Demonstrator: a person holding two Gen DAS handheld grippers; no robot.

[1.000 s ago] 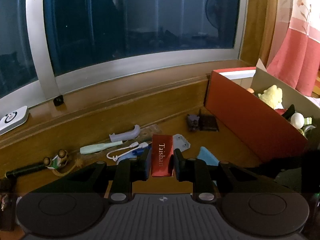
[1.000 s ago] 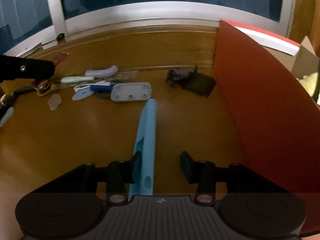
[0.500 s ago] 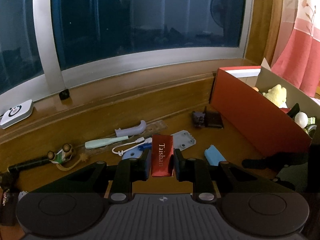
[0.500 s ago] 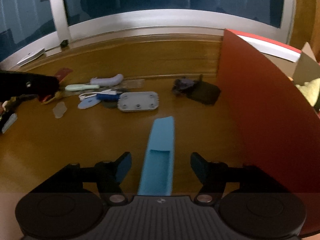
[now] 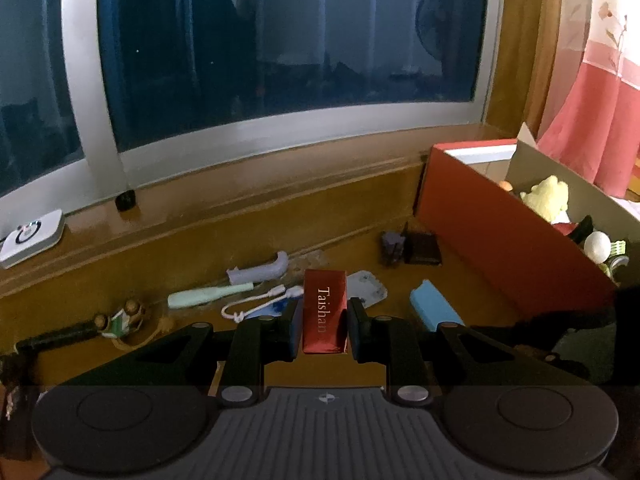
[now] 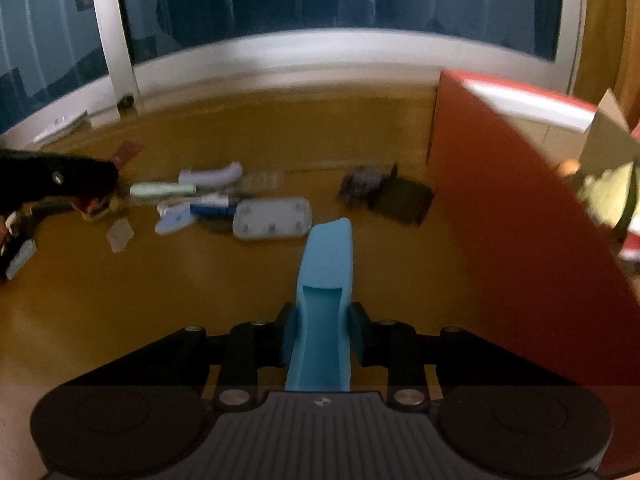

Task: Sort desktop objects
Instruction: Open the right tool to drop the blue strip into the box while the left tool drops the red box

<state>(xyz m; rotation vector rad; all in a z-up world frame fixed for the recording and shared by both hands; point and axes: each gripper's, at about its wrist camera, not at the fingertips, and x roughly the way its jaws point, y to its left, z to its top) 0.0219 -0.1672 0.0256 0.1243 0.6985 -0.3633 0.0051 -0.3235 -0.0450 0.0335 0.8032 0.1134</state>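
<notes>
A red box marked "Taishan" (image 5: 323, 296) stands upright between the fingers of my left gripper (image 5: 325, 316), which is shut on it above the wooden desk (image 5: 360, 208). My right gripper (image 6: 323, 332) is shut on a long light-blue case (image 6: 327, 264), whose far end points at the desk clutter. In the left wrist view the same blue case (image 5: 434, 306) lies just left of the dark right gripper. The red storage box (image 6: 504, 208) stands open on the right, holding a yellow plush (image 5: 546, 196) and a white ball (image 5: 597, 242).
Loose on the desk lie a mint-green handle (image 5: 208, 296), a lavender hook-shaped piece (image 5: 260, 272), a white cable (image 5: 256, 304), a grey plate (image 6: 272, 218) and a dark wallet (image 5: 420, 246). A white device (image 5: 32, 236) rests on the window sill. A pink curtain (image 5: 592, 120) hangs at far right.
My right gripper, open around the blue case half a second ago, has shut on it. The left gripper has drawn back and up with the red box.
</notes>
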